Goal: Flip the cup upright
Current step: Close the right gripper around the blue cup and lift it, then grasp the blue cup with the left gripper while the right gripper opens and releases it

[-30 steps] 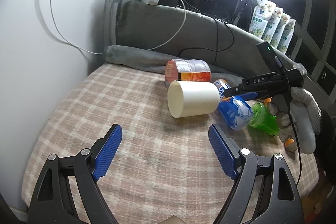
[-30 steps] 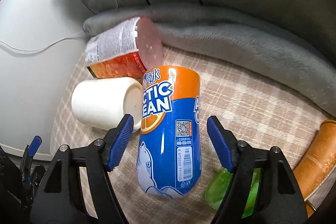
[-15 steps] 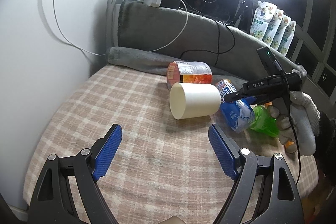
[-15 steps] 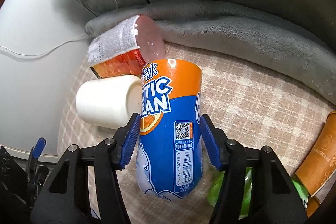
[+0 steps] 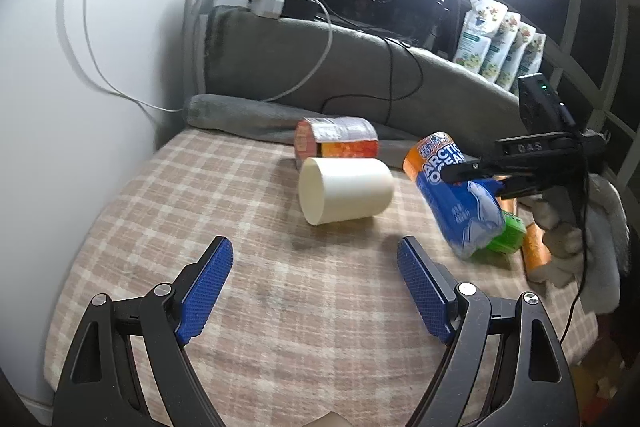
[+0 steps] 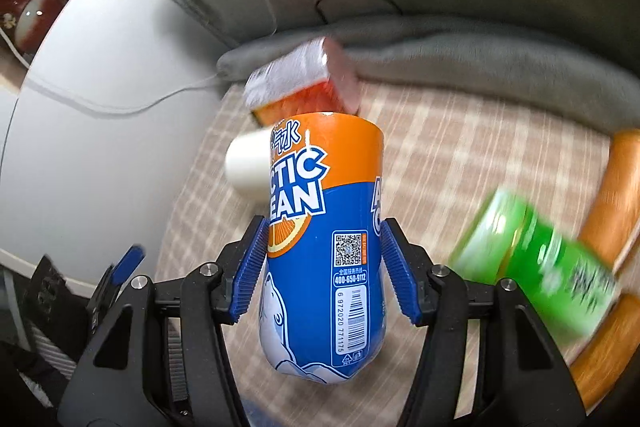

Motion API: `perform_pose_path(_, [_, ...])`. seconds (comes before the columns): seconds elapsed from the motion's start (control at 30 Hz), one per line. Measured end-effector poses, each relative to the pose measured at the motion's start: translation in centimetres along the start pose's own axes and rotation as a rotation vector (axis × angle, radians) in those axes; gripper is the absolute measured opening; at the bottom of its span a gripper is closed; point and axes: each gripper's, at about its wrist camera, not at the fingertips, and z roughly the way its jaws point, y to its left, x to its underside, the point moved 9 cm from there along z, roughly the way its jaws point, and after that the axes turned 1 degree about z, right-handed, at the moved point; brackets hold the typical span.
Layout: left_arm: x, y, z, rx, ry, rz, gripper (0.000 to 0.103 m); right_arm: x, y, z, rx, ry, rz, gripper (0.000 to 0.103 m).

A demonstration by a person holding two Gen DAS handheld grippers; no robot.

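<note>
A blue and orange "Arctic Ocean" cup (image 6: 324, 247) is clamped between the blue pads of my right gripper (image 6: 322, 269), lifted off the checked cloth and tilted. In the left wrist view the same cup (image 5: 456, 195) hangs at the right, held by the right gripper (image 5: 472, 175). My left gripper (image 5: 316, 287) is open and empty, low over the cloth, short of a cream cup (image 5: 346, 189) lying on its side.
An orange and white container (image 5: 336, 141) lies behind the cream cup. A green bottle (image 6: 536, 259) and orange cylinders (image 6: 612, 195) lie at the right. A grey rolled blanket (image 5: 248, 115) and cables border the back. The checked cloth (image 5: 200, 187) ends at a white wall on the left.
My right gripper has shut on the blue and orange cup and lifted it off the cloth, tilting it. The left gripper has stayed open and drawn back slightly.
</note>
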Motion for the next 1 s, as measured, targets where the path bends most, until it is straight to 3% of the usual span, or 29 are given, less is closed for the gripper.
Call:
perform_pose_path(0.3, [1.5,-2.1,0.8,0.107,0.095,-0.018,0.084,5.8,0.1,1.9,-0.004,0.036,0.100,0.060])
perform_pose_path(0.63, [2.8,-3.7,2.4,0.194,0.196,-0.061,0.084,7.1,-0.6,3.3,0.056,0.031,0.089,0.064])
perform_pose_path(0.8, [3.0,-4.2,3.5,0.240,0.251,-0.103,0.083,6.7,-0.5,1.6,0.042,-0.028,0.065,0.082])
perform_pose_path(1.0, [2.4,-5.4,4.8,0.303,0.301,-0.149,0.083,6.9,-0.7,-2.8,0.053,-0.128,0.046,0.082])
